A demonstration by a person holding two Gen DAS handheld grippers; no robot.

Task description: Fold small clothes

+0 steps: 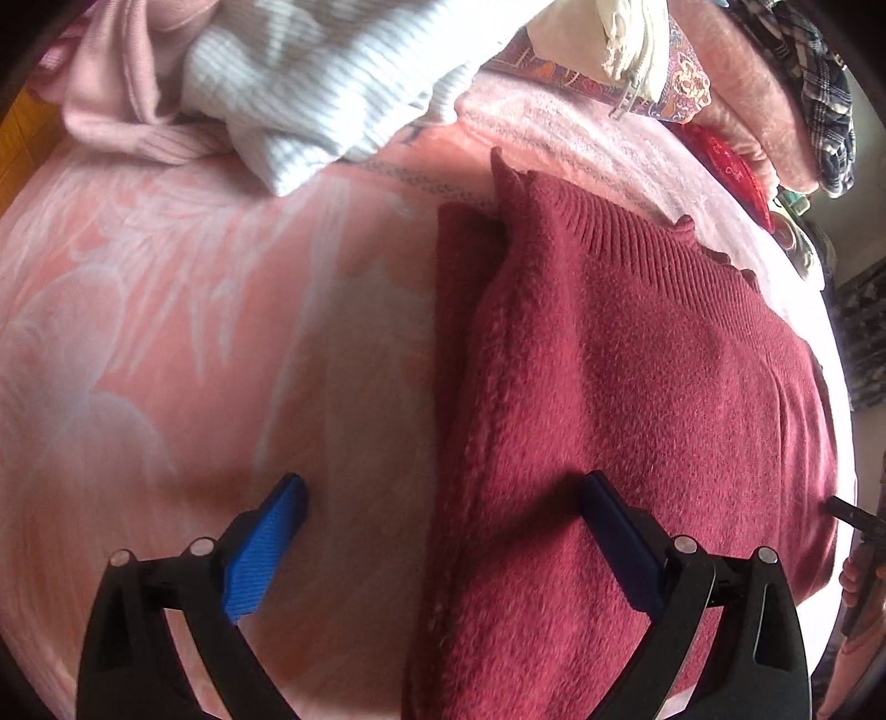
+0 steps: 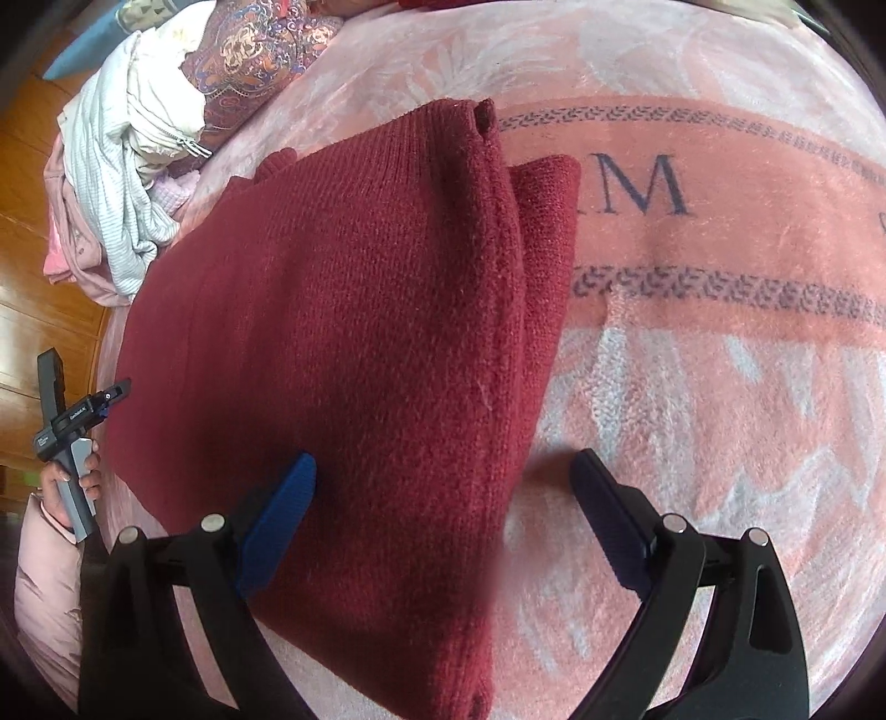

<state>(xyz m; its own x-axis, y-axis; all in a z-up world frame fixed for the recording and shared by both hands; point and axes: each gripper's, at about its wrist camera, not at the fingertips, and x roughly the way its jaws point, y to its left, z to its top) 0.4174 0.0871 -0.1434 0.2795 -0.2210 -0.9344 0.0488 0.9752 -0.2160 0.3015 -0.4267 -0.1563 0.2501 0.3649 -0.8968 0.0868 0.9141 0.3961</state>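
Observation:
A dark red knit sweater [image 1: 637, 387] lies folded on the pink blanket [image 1: 194, 332]; it also shows in the right wrist view [image 2: 343, 332]. My left gripper [image 1: 443, 498] is open and empty, its fingers astride the sweater's left folded edge, just above it. My right gripper [image 2: 443, 476] is open and empty, its fingers astride the sweater's right folded edge. The left gripper's handle, held in a hand, shows at the left of the right wrist view [image 2: 66, 437].
A heap of clothes lies at the far side: a white ribbed garment [image 1: 332, 83] and a pink one [image 1: 127, 72]. A patterned cushion [image 2: 249, 50] and plaid cloth [image 1: 819, 99] lie beyond. Wooden floor [image 2: 33, 266] shows past the bed edge.

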